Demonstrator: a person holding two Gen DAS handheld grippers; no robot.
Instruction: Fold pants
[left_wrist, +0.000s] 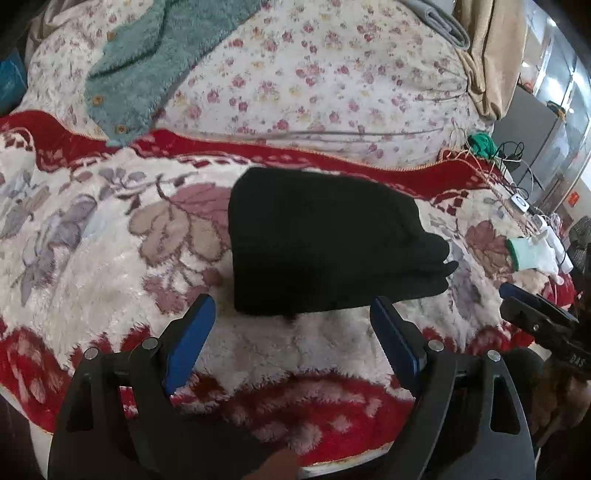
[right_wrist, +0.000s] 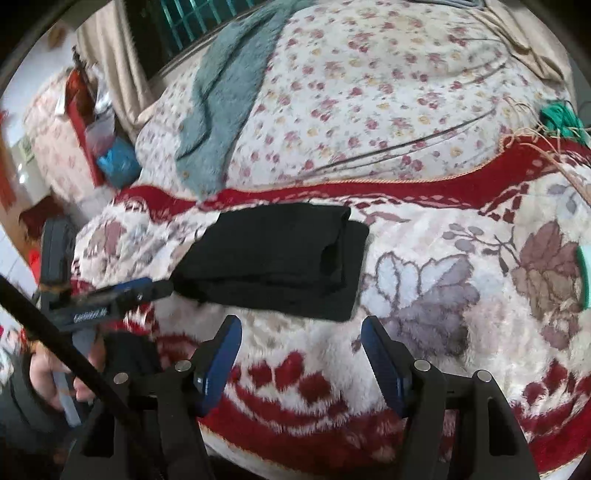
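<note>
Two grippers, both w/ fingers spread wide, nothing between them: left gripper (left_wrist: 291, 317) and right gripper (right_wrist: 301, 332) hover just short of the pants' near edge. Pants (left_wrist: 325, 243), black knit, folded to a compact, roughly rectangular stack, layered edges showing at its right end, lie mid-bed on a plush fleece blanket (left_wrist: 110, 258), white w/ red border and leaf pattern. Open blanket on all sides. Behind: floral quilt (left_wrist: 314, 74), teal fuzzy garment (left_wrist: 125, 74). White glove (left_wrist: 535, 254) near the bed's right edge.
</note>
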